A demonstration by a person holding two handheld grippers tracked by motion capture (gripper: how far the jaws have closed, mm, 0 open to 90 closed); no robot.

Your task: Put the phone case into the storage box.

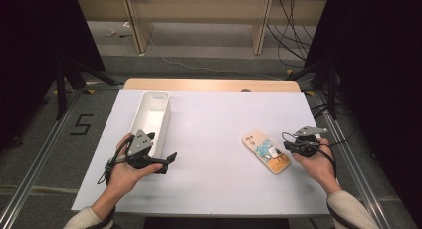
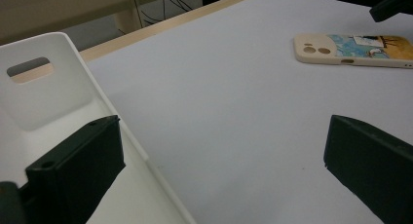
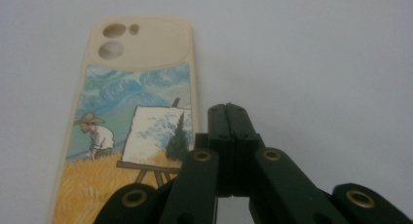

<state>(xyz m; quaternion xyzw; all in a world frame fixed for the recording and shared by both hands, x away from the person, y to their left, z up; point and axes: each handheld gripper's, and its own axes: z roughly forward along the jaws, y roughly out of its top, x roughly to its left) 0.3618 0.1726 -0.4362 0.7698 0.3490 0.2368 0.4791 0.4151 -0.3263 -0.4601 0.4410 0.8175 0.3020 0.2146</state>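
The phone case point(image 3: 131, 121), thin, light, flexible and slick, lies flat right of the white bin point(image 1: 152, 117); grip its long edges, since right tongs point(image 3: 228, 109) are closed empty, left tongs point(image 2: 219, 170) wide.

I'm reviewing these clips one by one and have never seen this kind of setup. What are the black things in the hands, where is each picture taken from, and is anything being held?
A person sits at a table covered in white and holds a hand-operated clamp tool in each hand. The high view looks down from above. The other two pictures come from cameras riding on each tool, looking along its fingers.

The left gripper is open, one finger over the long white bin, one over bare table. The right gripper is shut on nothing, its tips beside the phone case, which lies flat, painted back up. Whether they touch its edge is unclear. Nothing is held.
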